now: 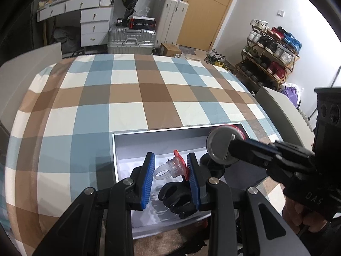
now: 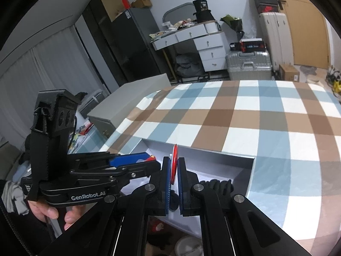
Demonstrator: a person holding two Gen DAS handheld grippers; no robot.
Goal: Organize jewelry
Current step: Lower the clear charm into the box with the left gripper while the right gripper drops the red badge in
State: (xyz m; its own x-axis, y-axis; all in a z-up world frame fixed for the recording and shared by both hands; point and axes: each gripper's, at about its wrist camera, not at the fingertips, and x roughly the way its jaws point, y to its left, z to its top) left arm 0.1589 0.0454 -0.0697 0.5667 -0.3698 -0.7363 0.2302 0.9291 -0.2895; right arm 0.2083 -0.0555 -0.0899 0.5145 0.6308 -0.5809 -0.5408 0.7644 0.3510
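Right gripper point(image 2: 174, 176) fingers point(image 2: 167, 179) pinch a red disc point(image 2: 174, 162) over the box point(image 2: 252, 170).
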